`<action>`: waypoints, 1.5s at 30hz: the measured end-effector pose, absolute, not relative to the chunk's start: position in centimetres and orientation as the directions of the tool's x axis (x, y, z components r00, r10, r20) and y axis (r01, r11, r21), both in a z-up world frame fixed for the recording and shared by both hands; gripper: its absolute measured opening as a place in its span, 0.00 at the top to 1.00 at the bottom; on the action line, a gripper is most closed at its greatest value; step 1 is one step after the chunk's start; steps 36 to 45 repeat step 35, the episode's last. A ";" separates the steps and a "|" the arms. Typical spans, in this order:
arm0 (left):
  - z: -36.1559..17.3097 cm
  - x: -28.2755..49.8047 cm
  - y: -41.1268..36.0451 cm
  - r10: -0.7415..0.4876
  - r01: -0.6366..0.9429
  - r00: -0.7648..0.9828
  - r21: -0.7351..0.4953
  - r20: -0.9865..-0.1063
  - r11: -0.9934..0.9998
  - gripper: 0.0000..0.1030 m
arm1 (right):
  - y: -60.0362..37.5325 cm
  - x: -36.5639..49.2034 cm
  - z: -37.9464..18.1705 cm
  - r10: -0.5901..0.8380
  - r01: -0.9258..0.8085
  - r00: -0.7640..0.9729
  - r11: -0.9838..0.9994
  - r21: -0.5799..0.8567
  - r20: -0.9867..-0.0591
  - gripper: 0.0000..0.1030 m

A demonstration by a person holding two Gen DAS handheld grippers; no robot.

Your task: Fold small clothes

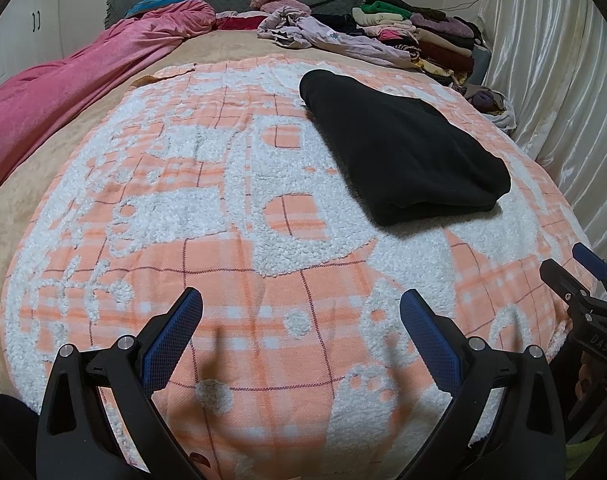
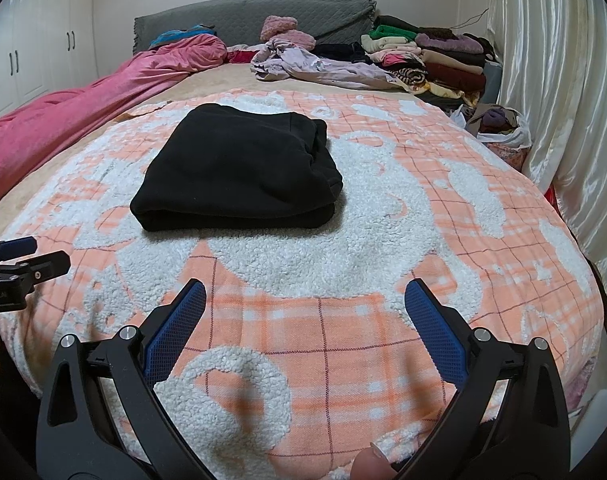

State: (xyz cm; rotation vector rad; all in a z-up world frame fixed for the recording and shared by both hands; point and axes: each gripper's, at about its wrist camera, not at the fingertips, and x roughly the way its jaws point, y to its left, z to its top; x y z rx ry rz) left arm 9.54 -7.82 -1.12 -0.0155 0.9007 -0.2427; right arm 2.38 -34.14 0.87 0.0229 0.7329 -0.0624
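Taking the folded black fleece garment (image 2: 239,172) as the landmark: far to its left a crumpled pink velvet quilt (image 2: 83,112) runs along the bed's edge toward the grey quilted headboard (image 2: 247,12). The garment itself lies as a flat, squared bundle on the orange-and-white plaid fleece blanket (image 2: 343,328), its folded edge facing the cameras; this piece looks finished. Nearer than it, the left gripper (image 1: 301,312) hovers over bare blanket with its blue-padded fingers (image 1: 179,328) spread wide and holding nothing, and the right gripper (image 2: 305,304) sits beside it, fingers likewise apart and empty. Behind the garment to the right, a loose pale lilac garment (image 2: 315,66) lies unfolded, probably the next piece to take. Further right, against the white satin curtain (image 2: 551,92), stands a stack of folded clothes in mixed colours (image 2: 431,60), and a bag of more clothes (image 2: 499,124).
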 end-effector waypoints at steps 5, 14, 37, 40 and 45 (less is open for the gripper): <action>-1.1 9.6 -7.9 -0.219 0.209 0.589 -0.115 -0.778 0.971 0.04 | -34.3 2.4 0.9 -0.051 0.067 0.741 0.998 -0.002 -0.670 0.09; -1.2 9.6 -8.1 -0.198 0.207 0.582 -0.092 -0.789 0.974 0.04 | -34.8 2.2 1.1 -0.052 0.074 0.742 0.997 0.005 -0.668 0.09; 1.6 17.9 18.2 0.214 -0.311 0.590 0.025 -0.779 0.950 0.04 | -71.8 -21.9 1.1 -0.684 0.920 0.266 0.391 -0.035 -0.679 0.09; 1.6 17.9 18.2 0.214 -0.311 0.590 0.025 -0.779 0.950 0.04 | -71.8 -21.9 1.1 -0.684 0.920 0.266 0.391 -0.035 -0.679 0.09; 1.6 17.9 18.2 0.214 -0.311 0.590 0.025 -0.779 0.950 0.04 | -71.8 -21.9 1.1 -0.684 0.920 0.266 0.391 -0.035 -0.679 0.09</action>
